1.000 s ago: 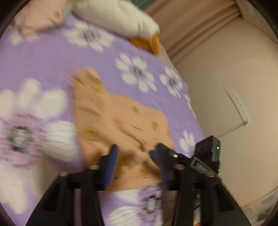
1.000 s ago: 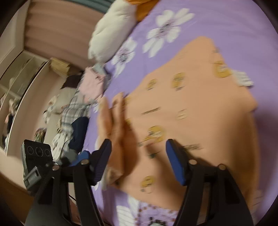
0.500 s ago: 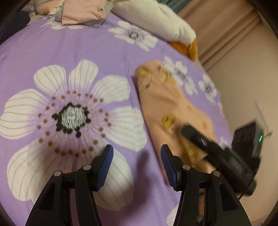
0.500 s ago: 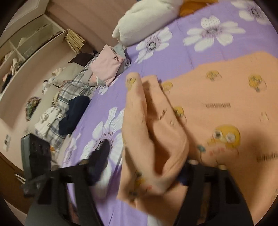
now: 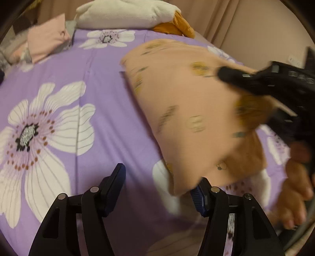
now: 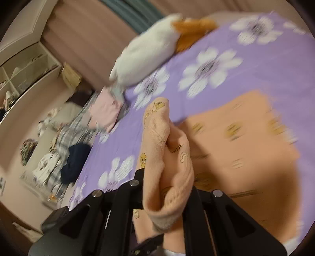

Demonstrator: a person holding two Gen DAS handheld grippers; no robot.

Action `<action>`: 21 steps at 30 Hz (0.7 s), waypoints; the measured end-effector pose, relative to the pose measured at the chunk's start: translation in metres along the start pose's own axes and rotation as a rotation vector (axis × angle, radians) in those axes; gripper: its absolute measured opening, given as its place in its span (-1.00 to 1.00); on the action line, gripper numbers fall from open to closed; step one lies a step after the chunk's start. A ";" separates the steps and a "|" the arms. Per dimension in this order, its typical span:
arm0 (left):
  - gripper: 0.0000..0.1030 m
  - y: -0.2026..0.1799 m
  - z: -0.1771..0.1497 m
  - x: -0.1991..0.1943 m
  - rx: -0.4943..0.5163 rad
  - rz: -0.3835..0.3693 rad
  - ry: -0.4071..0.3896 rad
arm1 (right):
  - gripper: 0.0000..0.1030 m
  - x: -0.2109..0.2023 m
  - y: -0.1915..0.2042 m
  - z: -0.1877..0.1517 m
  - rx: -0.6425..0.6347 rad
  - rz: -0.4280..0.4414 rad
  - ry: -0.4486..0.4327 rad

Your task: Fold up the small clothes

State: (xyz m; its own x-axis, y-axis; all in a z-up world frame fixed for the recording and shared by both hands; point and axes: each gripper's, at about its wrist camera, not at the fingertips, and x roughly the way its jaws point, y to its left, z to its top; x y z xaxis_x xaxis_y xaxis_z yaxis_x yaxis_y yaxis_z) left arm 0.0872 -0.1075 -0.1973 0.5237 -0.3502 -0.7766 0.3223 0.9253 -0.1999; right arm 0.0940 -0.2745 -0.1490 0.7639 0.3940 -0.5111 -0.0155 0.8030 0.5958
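- Peach garment [image 6: 236, 141] lay on the purple floral bedspread [image 6: 246, 65]; one bunched edge was raised and pinched between the fingers of the right gripper [image 6: 167, 189], whose fingertips were hidden by the cloth.
- Left wrist view: same garment [image 5: 187, 110] ahead and right of the left gripper [image 5: 159, 181], lifted, blurred; its hanging corner covered the tip of the right-hand finger.
- Left gripper spread wide, gripping nothing, over the bedspread [image 5: 110, 118].
- Only the left view showed the right gripper's body [image 5: 275, 82] and the person's hand [image 5: 295, 185], cut off at frame edge.
- Only the right view showed the clothes pile [image 6: 65, 149] and shelves [image 6: 25, 72], left of the tool, blurred.
- White plush toy [image 5: 126, 13] lay beyond the garment.
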 end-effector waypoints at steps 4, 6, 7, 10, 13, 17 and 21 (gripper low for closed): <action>0.18 -0.014 0.000 0.005 0.022 0.032 -0.029 | -0.84 -0.035 -0.021 0.003 -0.034 -0.115 -0.068; 0.19 -0.014 0.003 0.011 -0.017 0.032 -0.032 | -0.84 -0.045 -0.036 0.000 -0.014 -0.179 -0.062; 0.19 -0.015 0.005 0.012 -0.028 0.028 -0.036 | -0.84 -0.048 -0.041 -0.001 -0.007 -0.193 -0.059; 0.19 -0.012 0.001 0.006 -0.029 0.031 -0.041 | -0.84 -0.055 -0.054 -0.009 -0.036 -0.252 -0.043; 0.19 -0.015 0.001 0.008 -0.013 0.050 -0.037 | -0.84 -0.051 -0.062 -0.016 -0.073 -0.288 -0.011; 0.19 -0.014 0.000 0.006 -0.017 0.044 -0.025 | -0.82 -0.047 -0.077 -0.021 -0.055 -0.296 0.037; 0.19 -0.015 -0.003 0.004 0.003 0.074 -0.009 | -0.82 -0.054 -0.084 -0.020 -0.026 -0.287 0.052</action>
State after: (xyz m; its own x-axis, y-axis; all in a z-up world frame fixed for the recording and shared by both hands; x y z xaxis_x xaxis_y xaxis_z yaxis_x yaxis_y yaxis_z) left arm 0.0818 -0.1227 -0.1988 0.5536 -0.2819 -0.7837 0.2846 0.9484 -0.1401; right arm 0.0411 -0.3542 -0.1841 0.7053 0.1706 -0.6881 0.1796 0.8960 0.4062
